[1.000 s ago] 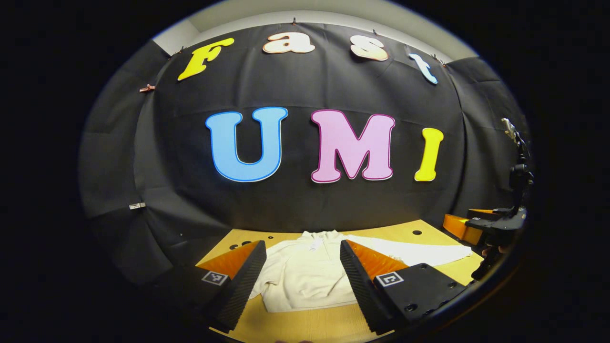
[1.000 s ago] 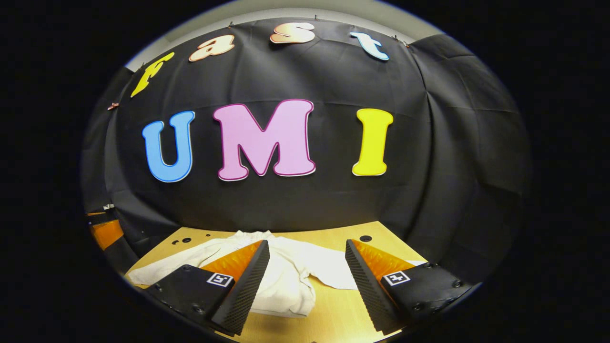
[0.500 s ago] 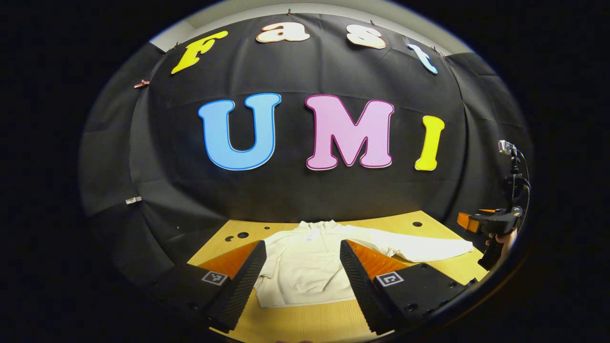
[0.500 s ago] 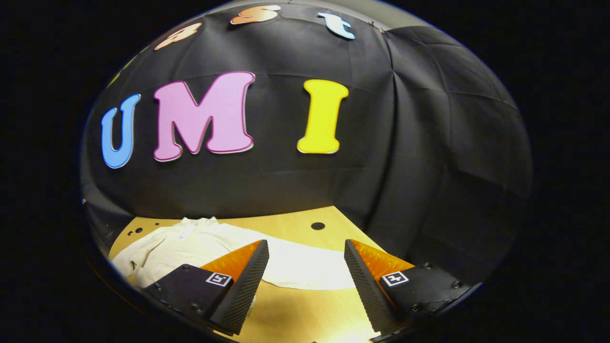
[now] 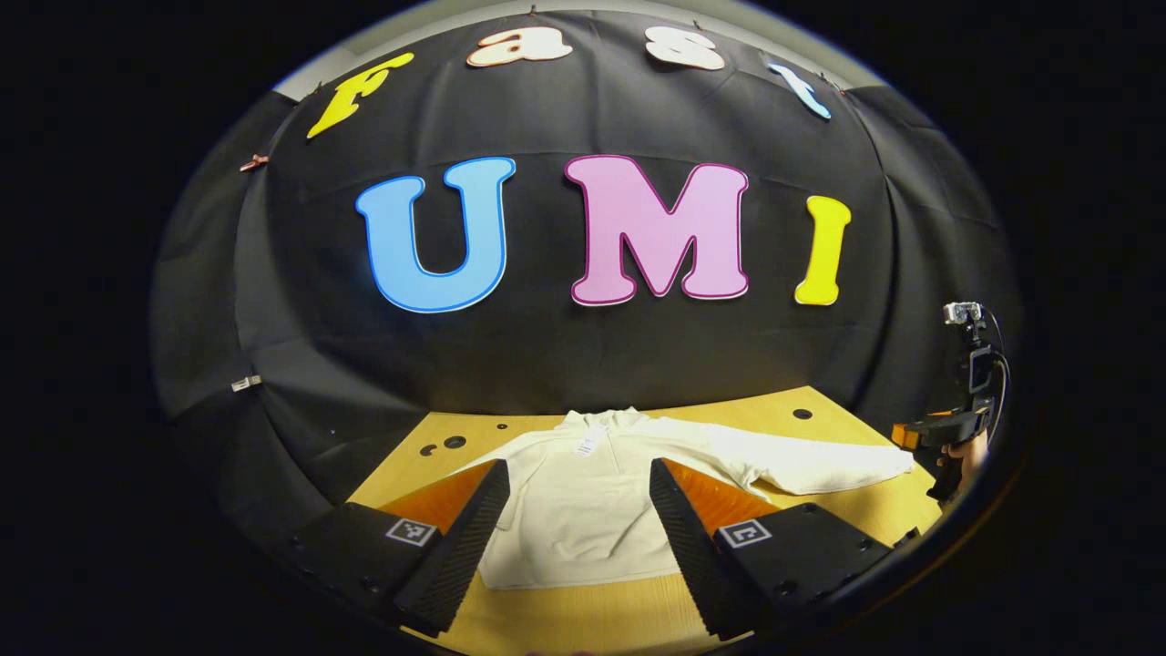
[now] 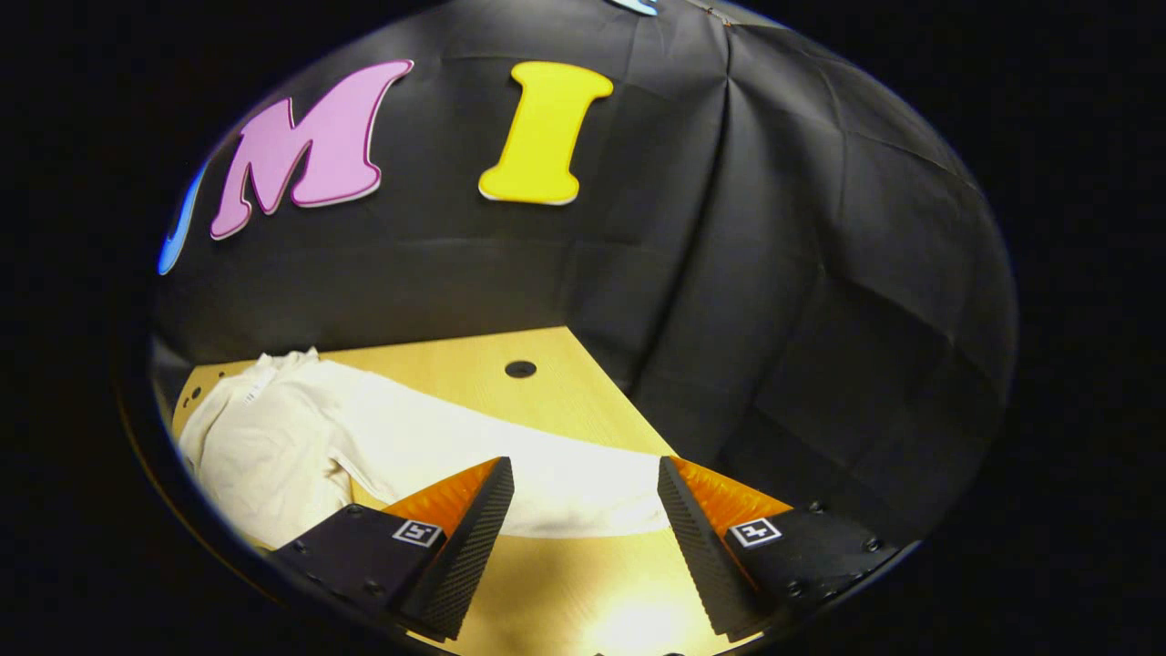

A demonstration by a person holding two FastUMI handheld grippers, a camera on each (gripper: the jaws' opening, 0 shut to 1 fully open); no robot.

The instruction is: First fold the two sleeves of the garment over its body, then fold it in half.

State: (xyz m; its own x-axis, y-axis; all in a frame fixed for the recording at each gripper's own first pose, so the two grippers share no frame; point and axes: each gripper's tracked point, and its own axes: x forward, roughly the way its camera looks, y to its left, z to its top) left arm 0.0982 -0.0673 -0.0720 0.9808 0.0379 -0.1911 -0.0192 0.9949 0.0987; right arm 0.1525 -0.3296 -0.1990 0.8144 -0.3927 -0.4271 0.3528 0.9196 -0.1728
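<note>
A cream zip-neck sweatshirt (image 5: 583, 510) lies flat on the wooden worktop (image 5: 583, 620), collar toward the booth wall and hem toward the person. Its right sleeve (image 6: 510, 465) stretches straight out sideways, long axis running across the worktop, not yet folded. The right gripper (image 6: 583, 547) hangs just above the sleeve's outer end, jaws wide and empty, the cuff end lying ahead between them. It is clearly the nearer tool for that sleeve. The left gripper (image 5: 574, 538) hovers over the sweatshirt's body near the hem, jaws also wide and empty. The left sleeve's lie is hard to tell. No containers are present.
</note>
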